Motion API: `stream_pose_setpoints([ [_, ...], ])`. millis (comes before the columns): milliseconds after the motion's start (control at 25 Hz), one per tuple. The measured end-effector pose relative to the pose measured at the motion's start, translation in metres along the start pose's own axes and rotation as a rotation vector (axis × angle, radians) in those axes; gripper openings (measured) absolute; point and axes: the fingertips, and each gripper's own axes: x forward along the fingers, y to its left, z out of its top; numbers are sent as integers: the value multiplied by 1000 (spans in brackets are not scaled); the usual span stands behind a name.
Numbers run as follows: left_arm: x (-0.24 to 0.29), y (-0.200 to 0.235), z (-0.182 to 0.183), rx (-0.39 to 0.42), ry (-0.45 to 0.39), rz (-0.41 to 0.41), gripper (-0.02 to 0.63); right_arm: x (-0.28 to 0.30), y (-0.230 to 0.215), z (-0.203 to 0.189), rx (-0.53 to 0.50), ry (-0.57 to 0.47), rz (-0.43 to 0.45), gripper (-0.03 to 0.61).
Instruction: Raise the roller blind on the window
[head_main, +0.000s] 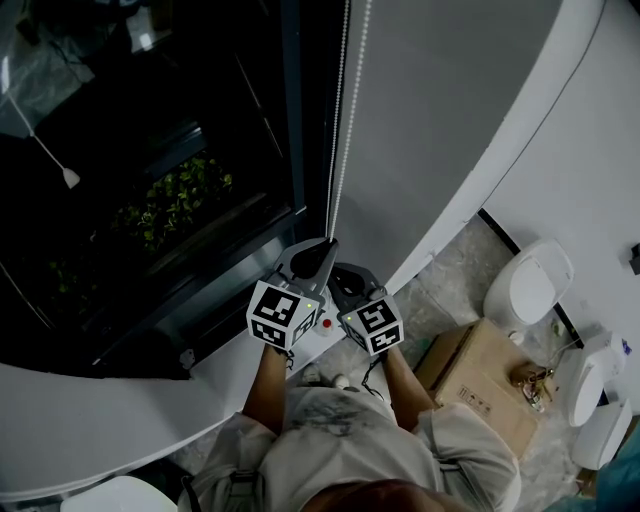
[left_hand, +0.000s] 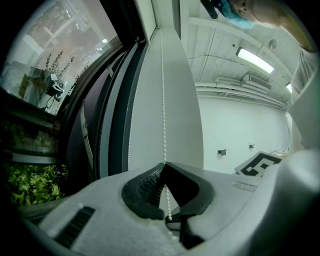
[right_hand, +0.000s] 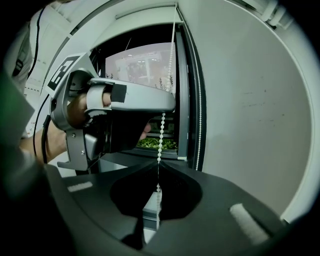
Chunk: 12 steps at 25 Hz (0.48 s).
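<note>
- Left gripper (head_main: 326, 248): jaws together, their tips pinching the chain (left_hand: 162, 100); it points up and away from the body.
- Right gripper (head_main: 346, 280): jaws also together on the chain, just beside the left gripper and lower on the strand.
- Forearms (head_main: 266, 385): both bare and reaching forward from the chest, close together, with the marker cubes side by side.
</note>
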Motion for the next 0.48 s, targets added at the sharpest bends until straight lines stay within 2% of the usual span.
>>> stream_pose_setpoints([
  [480, 4, -1, -17, -24, 28, -8, 12, 1, -3, -17, 22, 22, -7, 11],
])
